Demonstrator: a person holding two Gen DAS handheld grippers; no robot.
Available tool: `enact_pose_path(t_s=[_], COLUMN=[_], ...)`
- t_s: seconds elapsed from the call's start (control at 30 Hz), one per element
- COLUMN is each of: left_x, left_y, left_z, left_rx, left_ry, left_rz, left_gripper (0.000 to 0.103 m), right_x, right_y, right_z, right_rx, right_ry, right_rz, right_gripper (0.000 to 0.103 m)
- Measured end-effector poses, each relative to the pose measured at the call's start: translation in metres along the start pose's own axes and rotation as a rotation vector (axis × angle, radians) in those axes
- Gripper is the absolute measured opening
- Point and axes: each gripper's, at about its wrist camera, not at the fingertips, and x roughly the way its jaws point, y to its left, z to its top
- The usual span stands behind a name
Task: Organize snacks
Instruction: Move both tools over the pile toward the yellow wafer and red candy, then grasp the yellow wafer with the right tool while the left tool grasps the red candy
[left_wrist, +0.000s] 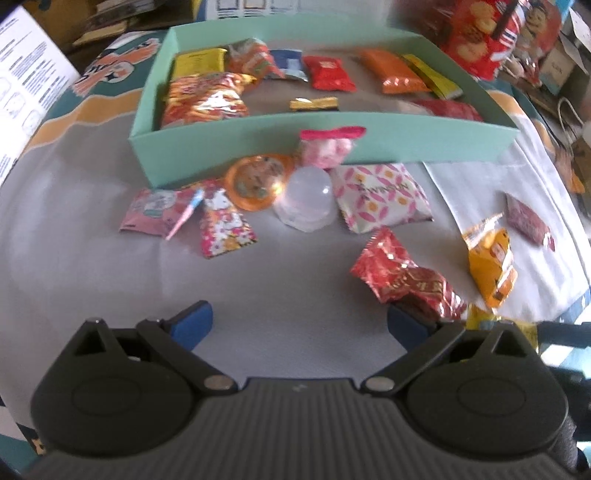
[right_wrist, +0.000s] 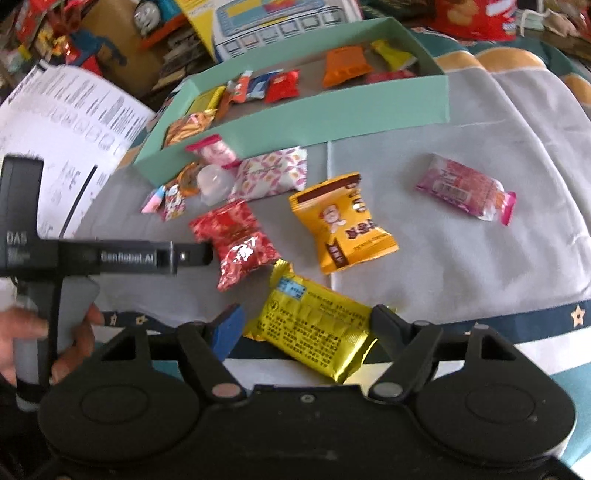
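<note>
My right gripper (right_wrist: 306, 317) is shut on a yellow foil packet (right_wrist: 314, 328) with black print, its pads pressing the packet's two ends just above the cloth. The left gripper (left_wrist: 299, 321) stands wide open over bare grey cloth with nothing between its fingers. A red foil packet (left_wrist: 402, 277) lies just beyond its right finger. From the right wrist view the left gripper (right_wrist: 205, 254) comes in from the left, its tip beside the same red packet (right_wrist: 234, 240). A mint-green box (left_wrist: 258, 144) behind holds several snacks.
Loose on the cloth lie an orange-yellow packet (right_wrist: 343, 225), a purple packet (right_wrist: 461, 188), a pink-patterned white pouch (left_wrist: 380, 199), a clear dome capsule (left_wrist: 306, 201), an orange round tub (left_wrist: 255, 181) and a pink cartoon packet (left_wrist: 225, 229). A hand (right_wrist: 70, 332) holds the left gripper's handle.
</note>
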Motion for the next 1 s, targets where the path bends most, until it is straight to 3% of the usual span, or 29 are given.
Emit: enact_pose_path(t_s=[0.2, 0.37, 0.47, 0.63, 0.67, 0.7, 0.73, 1.0], left_x=[-0.006, -0.009, -0.009, -0.006, -0.005, -0.004, -0.004, -0.020], left_y=[0.007, 0.009, 0.008, 0.008, 0.007, 0.007, 0.006, -0.001], left_z=[-0.002, -0.002, -0.002, -0.003, -0.003, -0.003, -0.003, 0.001], left_rx=[-0.018, -0.037, -0.034, -0.042, -0.046, -0.050, -0.054, -0.055], left_ry=[-0.005, -0.009, -0.005, 0.008, 0.012, 0.014, 0.014, -0.001], left_rz=[0.000, 0.001, 0.001, -0.007, -0.009, -0.012, -0.014, -0.059], left_gripper=[0.103, 0.103, 0.103, 0.103, 0.103, 0.103, 0.103, 0.103], right_x=[0.009, 0.014, 0.027, 0.018, 0.017, 0.015, 0.015, 0.013], right_y=[0.019, 0.015, 0.013, 0.018, 0.019, 0.021, 0.024, 0.010], right_z=[0.011, 0.025, 0.020, -0.004, -0.007, -0.010, -0.012, -0.010], right_rx=[-0.150, -0.158, -0.145, -0.155, -0.157, -0.163, -0.167, -0.027], right_ry=[-0.020, -0.012, 0.048, 0.041, 0.035, 0.026, 0.021, -0.024], right_rz=[-0.076, -0.016, 0.000, -0.021, -0.038, -0.063, -0.092, -0.113], right_gripper=[0.081, 0.081, 0.081, 0.080, 0.073, 0.057, 0.051, 0.049])
